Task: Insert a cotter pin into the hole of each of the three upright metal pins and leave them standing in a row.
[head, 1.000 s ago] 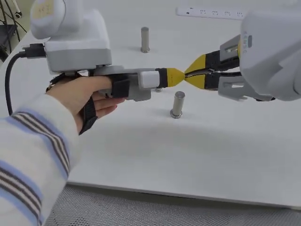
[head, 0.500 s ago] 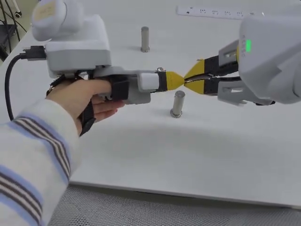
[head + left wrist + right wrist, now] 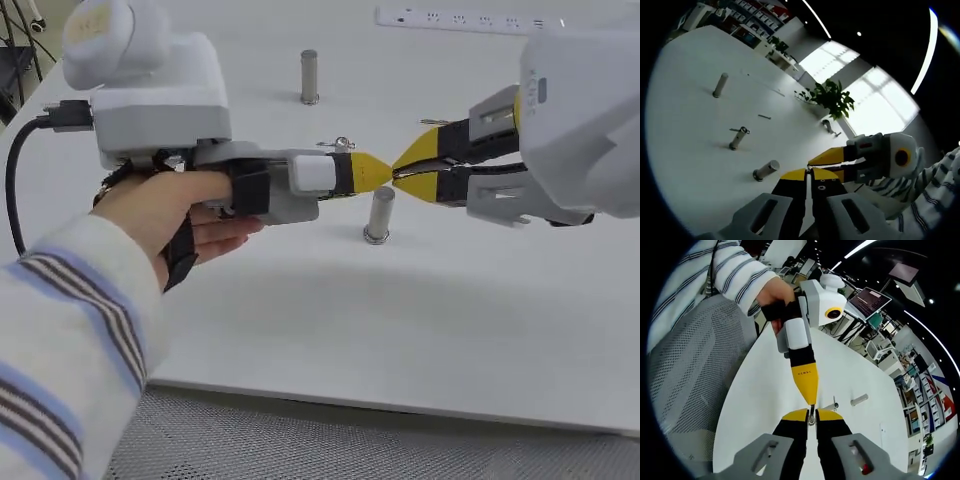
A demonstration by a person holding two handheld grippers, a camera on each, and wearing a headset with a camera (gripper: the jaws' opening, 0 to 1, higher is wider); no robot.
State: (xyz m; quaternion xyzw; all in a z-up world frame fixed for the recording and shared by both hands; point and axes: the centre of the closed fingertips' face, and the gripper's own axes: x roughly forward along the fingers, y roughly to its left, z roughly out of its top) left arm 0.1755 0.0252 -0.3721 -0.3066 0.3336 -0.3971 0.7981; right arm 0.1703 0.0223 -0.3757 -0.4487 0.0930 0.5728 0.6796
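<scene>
Three metal pins stand on the white table: a far pin [image 3: 309, 77], a middle pin [image 3: 341, 146] with a cotter pin through its top, and a near pin [image 3: 378, 215]. Above the near pin my left gripper [image 3: 386, 172] and right gripper [image 3: 399, 173] meet tip to tip. Both are shut, with a small cotter pin [image 3: 811, 418] pinched where the tips meet. In the left gripper view my left gripper [image 3: 809, 173] points at the right gripper [image 3: 813, 163], with the pins [image 3: 739, 138] in a row to the left. In the right gripper view the left gripper [image 3: 811, 399] touches my right gripper [image 3: 811, 421].
A loose cotter pin [image 3: 433, 122] lies on the table behind the right gripper. A white power strip [image 3: 455, 22] lies at the far edge. A black cable [image 3: 14, 175] hangs from the left gripper. The table's front edge [image 3: 380, 408] runs near the person's striped sleeve [image 3: 60, 350].
The two grippers stay tip to tip and have dropped slightly towards me. The middle pin with its cotter pin now shows behind the left gripper. The view has shifted a little.
</scene>
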